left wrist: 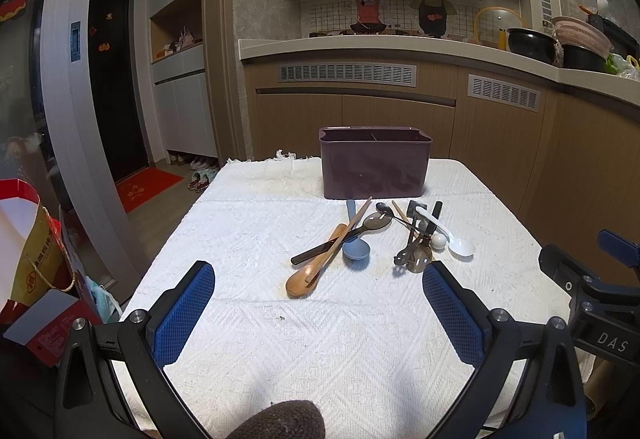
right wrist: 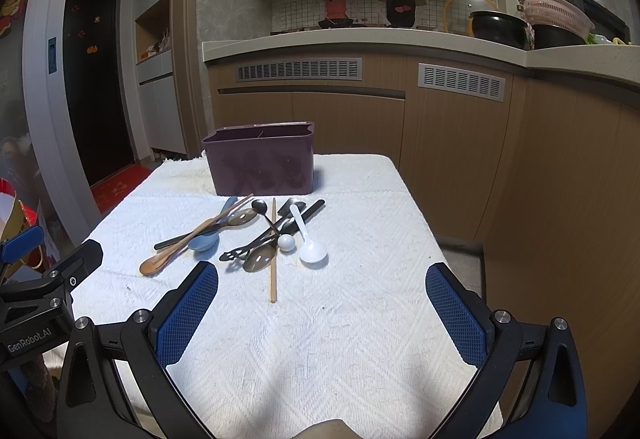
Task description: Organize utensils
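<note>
Utensils [right wrist: 256,235] lie heaped on the white-towelled worktop [left wrist: 320,319], just in front of a purple caddy [left wrist: 375,167] whose divided compartments show nothing above the rim. My left tool [left wrist: 319,313] and right tool [right wrist: 322,313] hover spread wide, gripping nothing, before wooden kitchen cabinets [right wrist: 440,143].

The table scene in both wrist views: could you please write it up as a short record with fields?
surface: white textured cloth covering the table
container: dark purple plastic utensil box, upright at the far end, no utensils visible above its rim
utensils: loose pile in front of the box
items seen: brown wooden spoon, blue-grey plastic spoon, white plastic spoon, single wooden chopstick
left tongs: open, holding nothing
right tongs: open, holding nothing
</note>
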Demonstrator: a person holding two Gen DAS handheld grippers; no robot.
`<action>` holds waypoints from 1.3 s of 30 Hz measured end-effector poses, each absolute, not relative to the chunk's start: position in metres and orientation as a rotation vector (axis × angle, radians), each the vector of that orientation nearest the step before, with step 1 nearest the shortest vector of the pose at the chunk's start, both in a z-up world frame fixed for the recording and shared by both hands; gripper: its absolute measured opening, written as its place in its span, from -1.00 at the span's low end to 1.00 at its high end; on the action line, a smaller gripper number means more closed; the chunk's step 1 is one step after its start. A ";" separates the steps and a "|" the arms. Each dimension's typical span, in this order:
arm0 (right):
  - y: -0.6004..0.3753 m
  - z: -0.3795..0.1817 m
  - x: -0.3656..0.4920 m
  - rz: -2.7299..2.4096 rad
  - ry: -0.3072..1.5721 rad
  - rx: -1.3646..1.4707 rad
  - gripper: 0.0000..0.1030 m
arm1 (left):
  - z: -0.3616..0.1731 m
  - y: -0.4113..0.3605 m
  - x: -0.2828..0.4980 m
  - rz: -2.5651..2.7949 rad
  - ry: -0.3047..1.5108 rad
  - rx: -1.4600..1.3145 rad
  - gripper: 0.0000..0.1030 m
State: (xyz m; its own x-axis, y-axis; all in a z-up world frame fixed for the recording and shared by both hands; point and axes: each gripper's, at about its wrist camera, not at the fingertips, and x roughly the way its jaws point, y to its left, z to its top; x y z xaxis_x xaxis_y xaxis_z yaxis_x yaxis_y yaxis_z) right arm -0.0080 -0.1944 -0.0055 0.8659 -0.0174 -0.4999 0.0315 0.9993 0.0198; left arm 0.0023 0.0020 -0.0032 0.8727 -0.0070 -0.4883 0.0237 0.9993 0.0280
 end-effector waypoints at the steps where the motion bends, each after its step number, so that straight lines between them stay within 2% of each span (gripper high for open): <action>1: -0.194 -0.006 -0.008 -0.026 0.523 0.027 1.00 | -0.003 0.002 0.002 -0.017 0.510 0.034 1.00; 39: -0.200 -0.004 0.011 -0.047 0.506 0.019 1.00 | -0.003 0.004 0.027 -0.004 0.506 0.070 1.00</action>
State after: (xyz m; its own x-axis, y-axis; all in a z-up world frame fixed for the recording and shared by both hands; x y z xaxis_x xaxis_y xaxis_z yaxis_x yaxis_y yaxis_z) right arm 0.0107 -0.2004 -0.0043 0.8737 -0.0403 -0.4849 0.0498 0.9987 0.0068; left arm 0.0270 0.0039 -0.0029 0.8750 0.0135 -0.4840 0.0211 0.9976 0.0659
